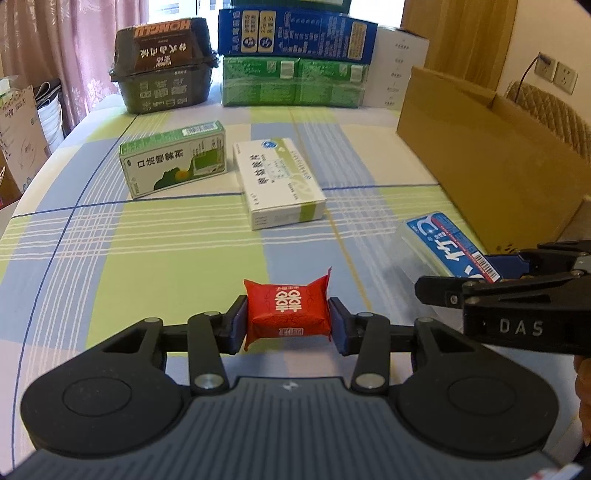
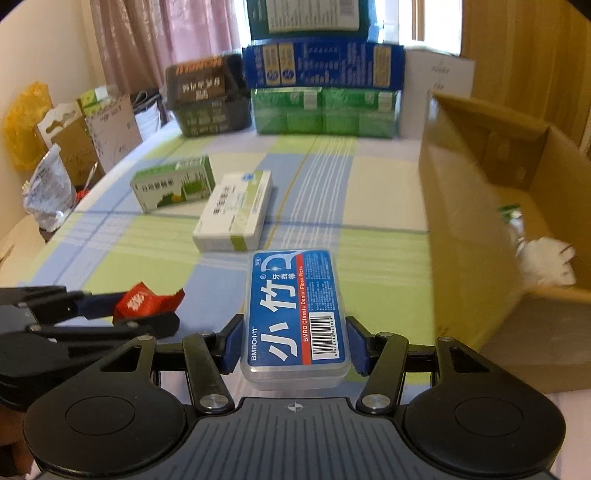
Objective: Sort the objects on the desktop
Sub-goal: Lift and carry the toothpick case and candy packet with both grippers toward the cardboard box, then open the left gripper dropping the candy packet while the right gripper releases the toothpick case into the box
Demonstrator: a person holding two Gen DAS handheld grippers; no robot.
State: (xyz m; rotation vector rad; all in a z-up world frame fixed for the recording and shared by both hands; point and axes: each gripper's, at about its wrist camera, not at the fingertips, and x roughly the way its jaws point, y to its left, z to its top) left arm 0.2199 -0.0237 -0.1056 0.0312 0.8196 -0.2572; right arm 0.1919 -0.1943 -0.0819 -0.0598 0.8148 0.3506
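Note:
My left gripper (image 1: pixel 287 320) is shut on a small red packet (image 1: pixel 287 312) with white characters, held just above the checked tablecloth; the packet also shows at the left of the right wrist view (image 2: pixel 142 303). My right gripper (image 2: pixel 294 343) is shut on a clear floss-pick box with a blue label (image 2: pixel 294 317), which also shows at the right of the left wrist view (image 1: pixel 443 245). A green-white carton (image 1: pixel 173 164) and a white medicine box (image 1: pixel 280 182) lie on the table beyond.
An open cardboard box (image 2: pixel 480 221) stands on the right, with white items inside. At the table's back stand a dark basket (image 1: pixel 164 66), green packs (image 1: pixel 293 81) and a blue box (image 1: pixel 295 33). Bags and cartons sit past the left table edge (image 2: pixel 55 184).

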